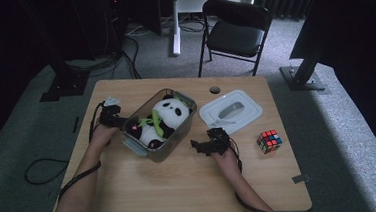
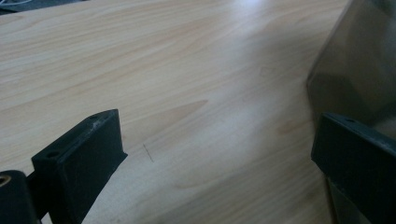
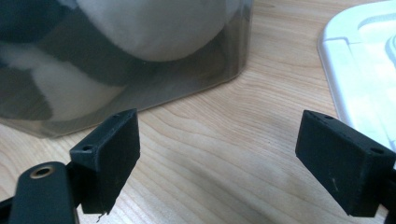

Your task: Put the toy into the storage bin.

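High view: rectangular light-wood table (image 1: 181, 186) carries a clear, smoky-grey plastic storage box (image 1: 175, 137) with rounded corners, set diagonally, its long axis running from near-left to far-right. Inside lies a black-and-white plush panda toy (image 1: 163, 119) with a green trim, soft and bulging up to the rim. The box stands between the two grippers. The left gripper (image 1: 110, 115) sits at the box's near-left end, apparently touching or just beside the wall; the right gripper (image 1: 209, 143) is near the right long side, a little apart. Judged nearer: the left.

Left gripper view: jaws spread wide, nothing between them; the smooth grey wall of the box (image 2: 359, 70) rises just beyond the right-hand jaw. The grain of the table (image 2: 187, 70) is plain.

Right gripper view: jaws likewise released and empty; the box's rounded corner (image 3: 205, 60) lies ahead and to the left, white and black plush pressed against the inside.

To the right of the box lies a flat white plastic lid (image 1: 230, 111) with a grey handle, its edge also seen in the right gripper view (image 3: 359, 60). A small multicoloured puzzle cube (image 1: 269, 141) stands near the table's right edge, well apart.

Judgement: the next move likely calls for both grippers to close in on the box from opposite sides.
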`<state>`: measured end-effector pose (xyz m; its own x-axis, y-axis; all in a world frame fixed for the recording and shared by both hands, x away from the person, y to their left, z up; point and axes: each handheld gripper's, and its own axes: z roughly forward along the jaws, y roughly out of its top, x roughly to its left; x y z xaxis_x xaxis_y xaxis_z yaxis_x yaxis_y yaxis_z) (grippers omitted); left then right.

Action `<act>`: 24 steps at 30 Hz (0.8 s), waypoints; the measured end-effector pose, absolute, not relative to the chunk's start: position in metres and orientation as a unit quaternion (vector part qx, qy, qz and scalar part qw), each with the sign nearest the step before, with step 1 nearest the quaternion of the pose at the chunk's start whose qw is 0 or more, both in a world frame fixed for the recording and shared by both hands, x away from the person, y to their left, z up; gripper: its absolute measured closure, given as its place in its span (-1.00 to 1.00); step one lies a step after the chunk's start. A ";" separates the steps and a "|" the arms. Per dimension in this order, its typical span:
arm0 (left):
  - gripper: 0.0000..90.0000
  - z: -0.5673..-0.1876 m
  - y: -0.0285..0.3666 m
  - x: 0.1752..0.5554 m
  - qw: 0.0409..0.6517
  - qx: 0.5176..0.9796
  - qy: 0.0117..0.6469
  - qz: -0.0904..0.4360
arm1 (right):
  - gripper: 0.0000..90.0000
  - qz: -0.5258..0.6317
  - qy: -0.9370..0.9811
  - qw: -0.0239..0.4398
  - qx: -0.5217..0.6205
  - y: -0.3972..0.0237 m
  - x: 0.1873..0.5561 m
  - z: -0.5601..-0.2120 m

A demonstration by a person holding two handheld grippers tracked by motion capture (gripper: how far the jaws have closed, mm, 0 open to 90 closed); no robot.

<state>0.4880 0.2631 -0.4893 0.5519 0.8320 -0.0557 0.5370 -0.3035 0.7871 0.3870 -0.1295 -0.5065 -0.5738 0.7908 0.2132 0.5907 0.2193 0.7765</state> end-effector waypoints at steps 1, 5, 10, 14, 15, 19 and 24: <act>-0.93 -0.489 0.262 0.487 0.398 0.788 0.432 0.186 | -0.70 0.435 0.772 0.124 0.446 -0.129 0.386 -0.506; -0.93 -0.487 0.254 0.476 0.403 0.795 0.418 0.178 | -0.68 0.429 0.764 0.138 0.462 -0.130 0.386 -0.506; -0.94 -0.483 0.239 0.459 0.411 0.803 0.392 0.180 | -0.69 0.428 0.753 0.138 0.480 -0.134 0.388 -0.505; -0.94 -0.483 0.227 0.452 0.415 0.809 0.378 0.173 | -0.69 0.423 0.754 0.140 0.482 -0.135 0.388 -0.505; -0.94 -0.483 0.225 0.450 0.416 0.810 0.375 0.174 | -0.69 0.424 0.753 0.140 0.482 -0.136 0.388 -0.505; -0.96 -0.482 0.218 0.446 0.413 0.811 0.375 0.175 | -0.70 0.414 0.760 0.135 0.483 -0.137 0.388 -0.505; -0.96 -0.481 0.211 0.437 0.416 0.809 0.373 0.182 | -0.70 0.416 0.757 0.131 0.486 -0.140 0.389 -0.505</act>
